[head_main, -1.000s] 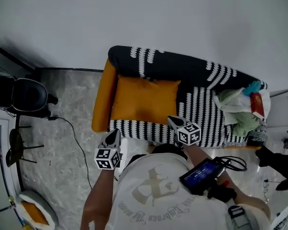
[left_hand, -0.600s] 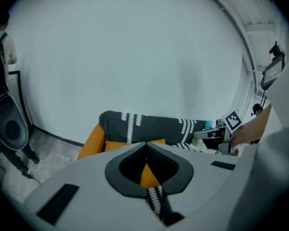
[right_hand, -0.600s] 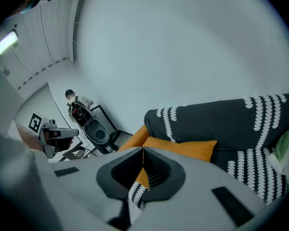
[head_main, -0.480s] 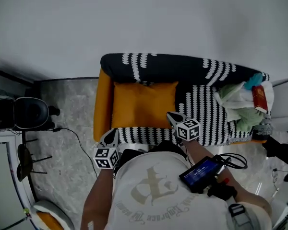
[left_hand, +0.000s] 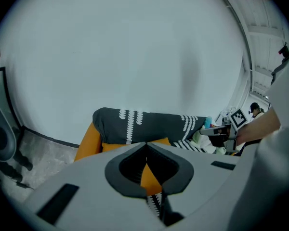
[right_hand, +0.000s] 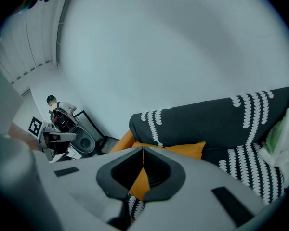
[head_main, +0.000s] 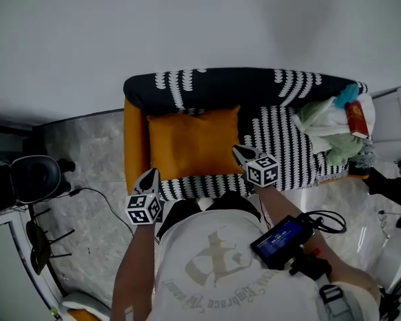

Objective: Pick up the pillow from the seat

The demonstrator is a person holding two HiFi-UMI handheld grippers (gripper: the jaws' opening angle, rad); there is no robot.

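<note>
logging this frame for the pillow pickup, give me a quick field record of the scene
pillow: orange, flat on the left end of the sofa seat, against the backrest
left tongs: shut, empty, at the seat's front left, apart from the pillow
right tongs: shut, empty, near the pillow's right edge, not touching
sofa right end: clothes in a pile
pickup: not yet begun
</note>
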